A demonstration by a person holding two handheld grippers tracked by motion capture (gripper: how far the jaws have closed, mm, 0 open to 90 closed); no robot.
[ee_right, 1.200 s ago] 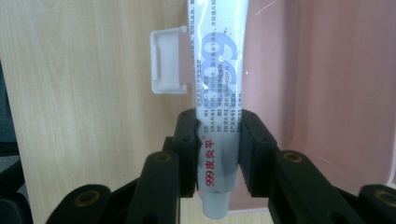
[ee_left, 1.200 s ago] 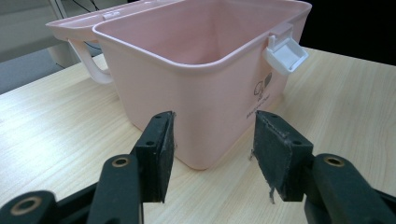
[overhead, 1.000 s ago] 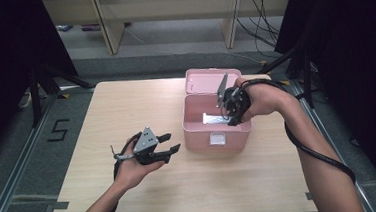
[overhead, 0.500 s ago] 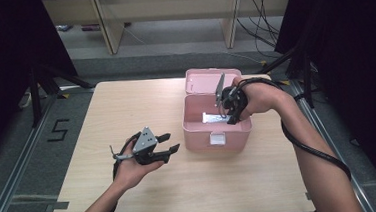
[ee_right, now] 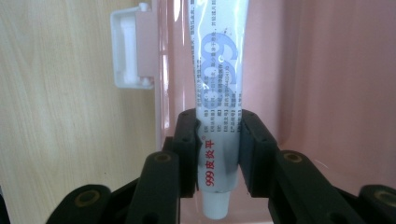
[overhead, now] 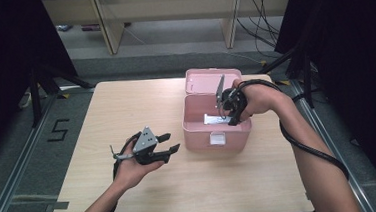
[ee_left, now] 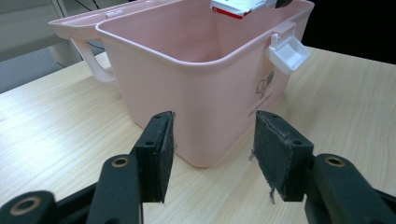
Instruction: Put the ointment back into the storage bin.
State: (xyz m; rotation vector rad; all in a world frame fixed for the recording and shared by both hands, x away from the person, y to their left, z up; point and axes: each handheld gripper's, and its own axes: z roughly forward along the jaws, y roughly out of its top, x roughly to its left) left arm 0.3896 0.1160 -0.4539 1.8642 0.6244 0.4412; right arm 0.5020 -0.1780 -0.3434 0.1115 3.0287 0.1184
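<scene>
1. Right now the right tongs (ee_right: 218,140) are clamped on a white ointment tube (ee_right: 218,88), one black jaw pressed against each side of it near its capped end.
2. Seen from the right gripper view, the tube runs straight away from the jaws, with red characters and the number 999 printed near the cap and a blue and grey mark farther up.
3. Behind the tube lies the inside of the pink box (ee_right: 327,84), and the tube hangs close to the box's front wall, beside the white latch (ee_right: 130,46).
4. From the high view, the right tongs (overhead: 225,108) reach down into the open pink box (overhead: 218,134), and the tube (overhead: 213,118) shows as a pale strip inside it.
5. The box's lid (overhead: 209,79) is folded back behind it and lies on the desk (overhead: 126,105).
6. The box stands on the right half of the desk, with its latch facing the person.
7. The left tongs (overhead: 166,143) hang just above the desk, left of the box and near it, pointing toward its side.
8. In the left gripper view, the left tongs (ee_left: 212,140) stand wide apart with nothing between them, aimed at a lower corner of the box (ee_left: 201,79).
9. Over the box's far rim in that view, a bit of white and red packaging (ee_left: 233,7) peeks in; I cannot tell more of it.
</scene>
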